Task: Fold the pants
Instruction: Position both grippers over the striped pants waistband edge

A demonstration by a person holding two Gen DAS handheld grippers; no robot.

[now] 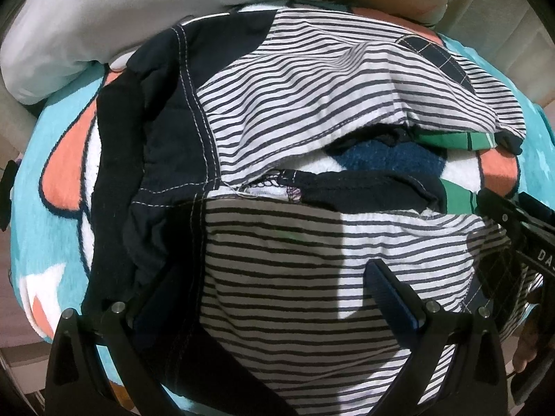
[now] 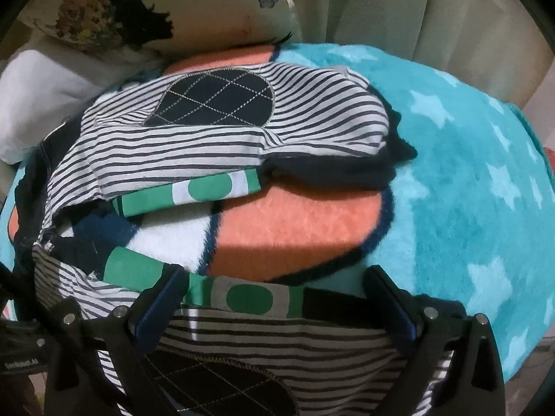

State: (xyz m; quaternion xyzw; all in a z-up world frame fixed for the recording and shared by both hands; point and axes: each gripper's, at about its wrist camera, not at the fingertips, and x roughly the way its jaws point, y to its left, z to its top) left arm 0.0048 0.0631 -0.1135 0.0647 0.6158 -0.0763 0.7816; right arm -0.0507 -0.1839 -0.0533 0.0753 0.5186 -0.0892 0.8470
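Turquoise star blanket [image 2: 468,159] shows broadly only in right wrist view; left wrist view is mostly filled by the striped pants [image 1: 295,111], spread on it, legs apart. Left gripper [image 1: 256,287] spread wide over near leg, left finger buried in dark fabric. Right gripper [image 2: 277,287] spread at green cuff [image 2: 242,298]; contact unclear.

The pants [image 2: 215,138] lie spread on a blanket [image 2: 468,173], one leg toward twelve o'clock, the other toward six o'clock under the right hand-held gripper [image 2: 274,298]. Bare blanket fills three o'clock. A pillow [image 2: 208,10] sits behind at twelve o'clock, a second pillow [image 2: 38,93] at ten o'clock.
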